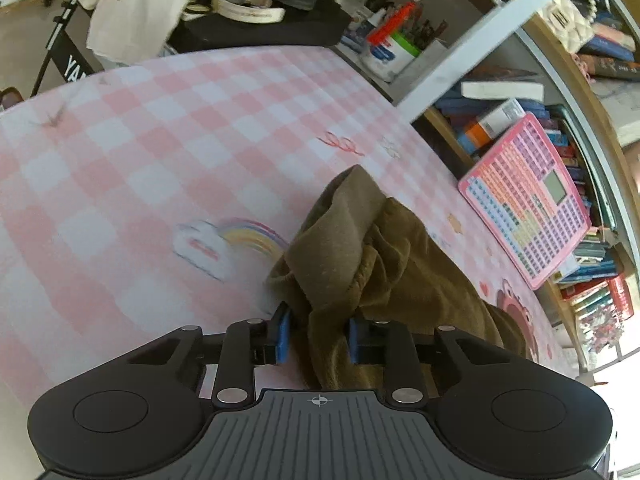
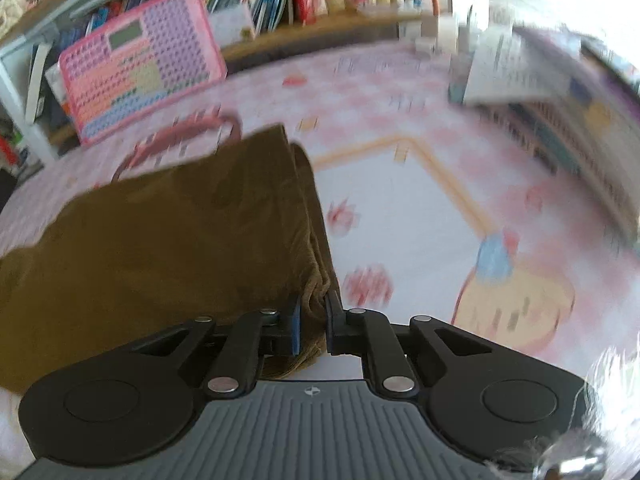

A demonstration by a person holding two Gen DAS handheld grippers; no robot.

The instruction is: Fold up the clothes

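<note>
An olive-brown garment (image 1: 360,248) lies bunched on the pink checked table cover (image 1: 160,152). My left gripper (image 1: 318,330) is shut on a thick fold of it, the cloth filling the gap between the blue pads (image 1: 282,332). In the right wrist view the same brown garment (image 2: 168,232) spreads flat to the left, with its folded edge running back to my right gripper (image 2: 314,316). That gripper is shut on the edge, cloth pinched between its pads (image 2: 295,324). The right view is blurred.
A pink calculator-like board (image 1: 528,196) leans against a bookshelf (image 1: 580,160) along the table's far edge, also seen as the pink board (image 2: 140,64). A cup of pens (image 1: 396,44) and white headphones (image 1: 244,4) sit beyond the table. Papers (image 2: 504,68) stand at the right.
</note>
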